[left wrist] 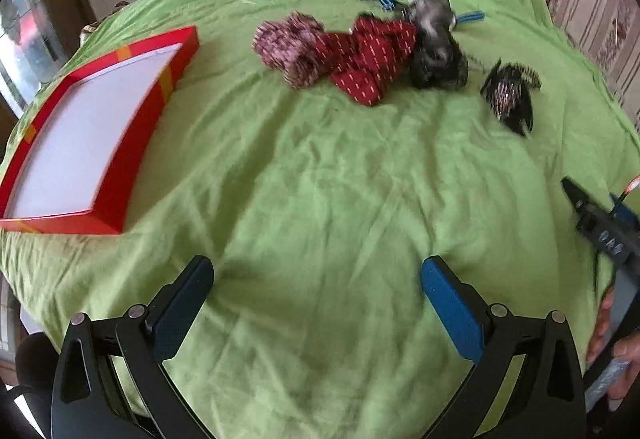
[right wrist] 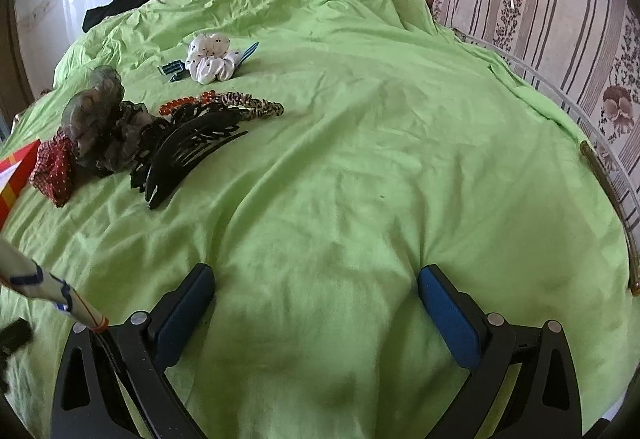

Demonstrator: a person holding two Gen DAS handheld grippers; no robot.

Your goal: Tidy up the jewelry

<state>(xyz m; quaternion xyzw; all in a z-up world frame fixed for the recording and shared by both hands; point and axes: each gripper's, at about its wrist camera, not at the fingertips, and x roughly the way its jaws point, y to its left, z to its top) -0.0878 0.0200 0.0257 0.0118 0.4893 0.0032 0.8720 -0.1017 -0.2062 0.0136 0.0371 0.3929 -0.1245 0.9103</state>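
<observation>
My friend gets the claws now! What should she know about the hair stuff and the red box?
Left claw and right claw: both open, holding nothing, above the green sheet.
The red box has nothing inside that shows.
Red scrunchie, grey scrunchie, black hair claw clip, white scrunchie and beaded band all lie on the sheet.
Nothing sorted yet; everything is left to do.

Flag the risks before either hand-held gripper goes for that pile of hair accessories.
1. The black claw clips lie overlapped and touch the gray sheer scrunchie; a grab may drag neighbours along.
2. The green sheet is wrinkled; fingers could pinch cloth.
3. The red box sits apart on the left, a long carry.
</observation>
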